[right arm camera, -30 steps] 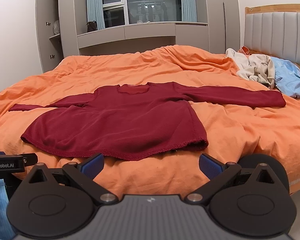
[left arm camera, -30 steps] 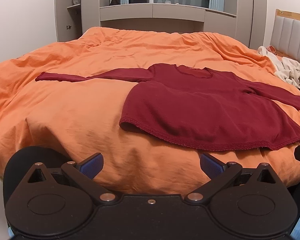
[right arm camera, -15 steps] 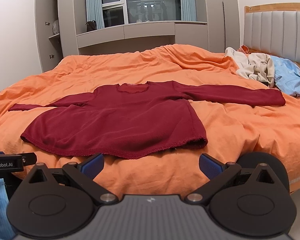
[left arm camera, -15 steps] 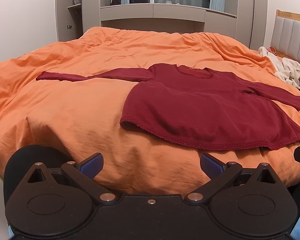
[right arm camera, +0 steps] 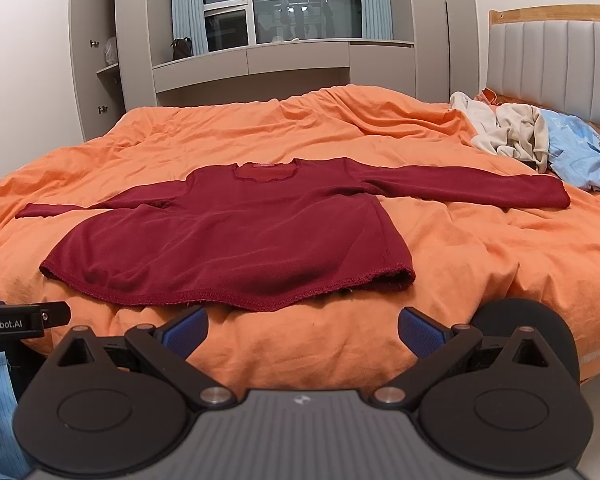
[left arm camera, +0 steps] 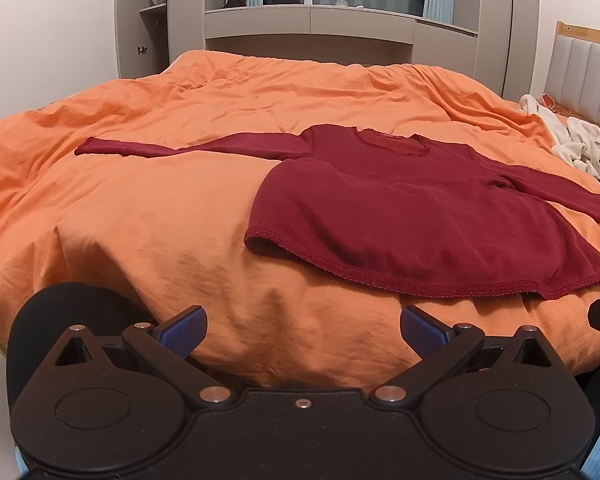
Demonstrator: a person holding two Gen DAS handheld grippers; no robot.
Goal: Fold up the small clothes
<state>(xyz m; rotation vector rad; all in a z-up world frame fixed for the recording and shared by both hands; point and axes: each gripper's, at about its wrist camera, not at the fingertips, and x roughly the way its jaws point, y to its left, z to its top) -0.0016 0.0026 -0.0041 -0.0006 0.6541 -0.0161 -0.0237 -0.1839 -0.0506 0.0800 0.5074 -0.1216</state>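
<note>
Left gripper point(left arm camera: 303, 327) and right gripper point(right arm camera: 302, 327): jaws spread wide, empty, level with the near bed edge. Ahead of both, the dark red long-sleeved top point(right arm camera: 236, 240) lies flat on the orange duvet point(right arm camera: 480, 256), sleeves outstretched. Beyond the right gripper, far right: crumpled pale clothes point(right arm camera: 508, 132).

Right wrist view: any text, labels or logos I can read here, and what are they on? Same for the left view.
"enRobot.AI": white letters on the left gripper at the frame's left edge; the first letter is cut off.
A small pale logo, no letters, on the right gripper.
Red shirt neck label: too small to read.
Left wrist view: none.
</note>
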